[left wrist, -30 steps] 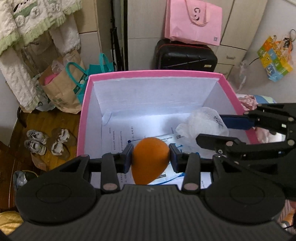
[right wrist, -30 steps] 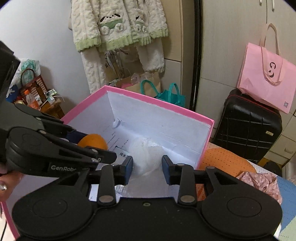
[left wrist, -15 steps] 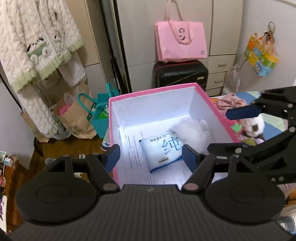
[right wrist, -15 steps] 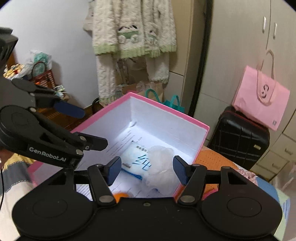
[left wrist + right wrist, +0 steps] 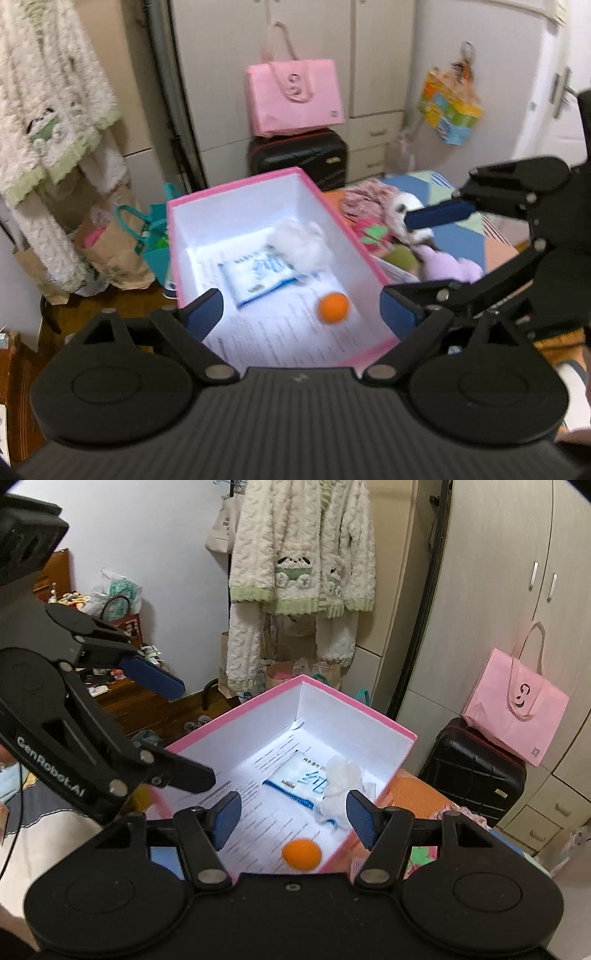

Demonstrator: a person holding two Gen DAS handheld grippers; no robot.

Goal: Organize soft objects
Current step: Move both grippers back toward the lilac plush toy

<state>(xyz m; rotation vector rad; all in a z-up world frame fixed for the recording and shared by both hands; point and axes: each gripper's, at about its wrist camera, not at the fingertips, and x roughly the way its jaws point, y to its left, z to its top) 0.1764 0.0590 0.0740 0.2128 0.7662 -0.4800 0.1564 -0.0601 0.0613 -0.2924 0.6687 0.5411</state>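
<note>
While both grippers hang wide and empty above the pink box [image 5: 325,206], the soft toys [image 5: 443,264] outside its right wall lie nearest the right gripper [image 5: 291,818]; the left gripper [image 5: 301,314] faces the box, where the round orange ball [image 5: 333,307] rests near-right.

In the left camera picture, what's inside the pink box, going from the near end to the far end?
Orange ball → blue-and-white packet → white fluffy thing.

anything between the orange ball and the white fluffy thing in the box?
Left wrist view: the tissue pack lies partly between orange ball and white fluff.
</note>
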